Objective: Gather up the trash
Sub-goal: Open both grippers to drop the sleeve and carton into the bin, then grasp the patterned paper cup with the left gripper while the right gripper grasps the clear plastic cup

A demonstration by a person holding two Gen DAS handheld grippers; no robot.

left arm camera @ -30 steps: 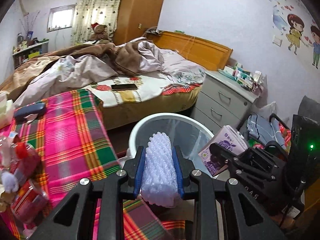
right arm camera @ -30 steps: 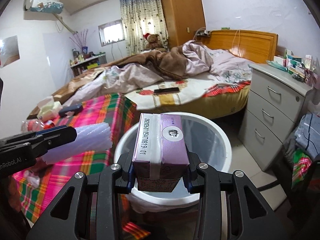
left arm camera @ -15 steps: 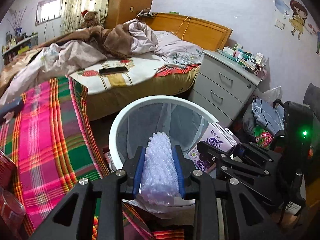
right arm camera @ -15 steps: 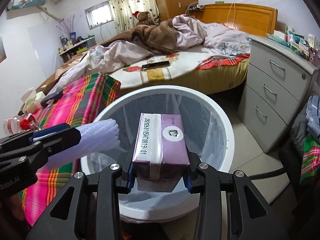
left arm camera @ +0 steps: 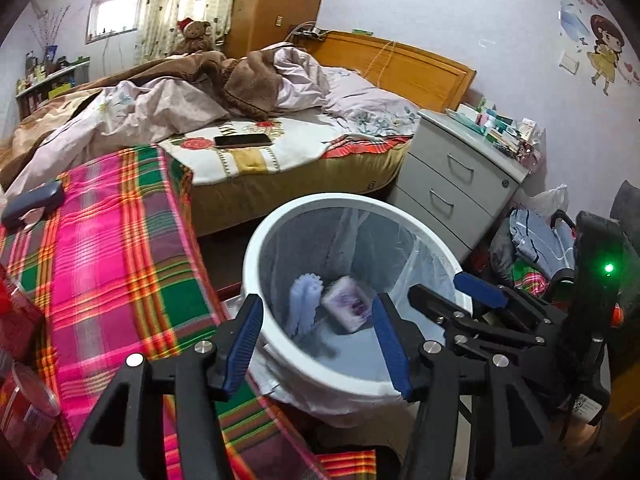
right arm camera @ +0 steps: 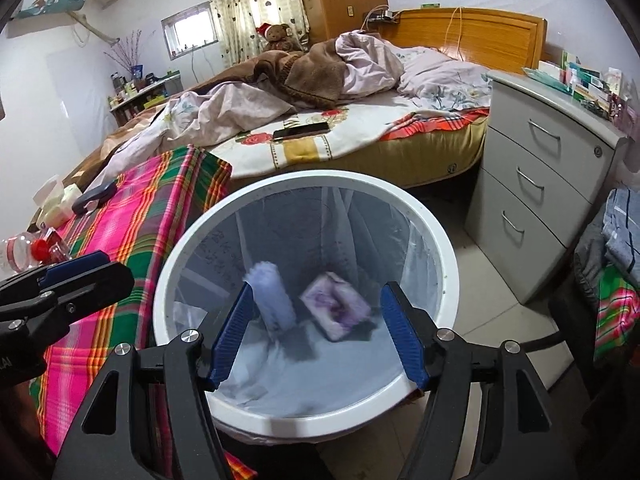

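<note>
A white trash bin (left arm camera: pixel 256 248) lined with a clear bag stands beside the plaid-covered table; it also shows in the right wrist view (right arm camera: pixel 168 264). Inside it are a white bubble-wrap roll (left arm camera: pixel 302 304) (right arm camera: pixel 272 300) and a purple carton (left arm camera: pixel 347 305) (right arm camera: pixel 335 306), both blurred with motion. My left gripper (left arm camera: pixel 318 342) is open and empty above the bin's near rim. My right gripper (right arm camera: pixel 316 332) is open and empty over the bin mouth. The right gripper also appears at the right in the left wrist view (left arm camera: pixel 476 292), and the left gripper at the left in the right wrist view (right arm camera: pixel 76 276).
The plaid table (left arm camera: pixel 112 248) at left holds a dark case (left arm camera: pixel 34 200), red cans (left arm camera: pixel 20 396) and a plastic bottle (right arm camera: pixel 24 248). A bed (right arm camera: pixel 320 136) with a phone (right arm camera: pixel 300 131) lies behind. A grey drawer unit (right arm camera: pixel 536 184) stands right, clothes (left arm camera: pixel 536 236) beside it.
Both grippers have opened. The bubble-wrap roll and the purple carton have left the jaws and are now down inside the bin.
</note>
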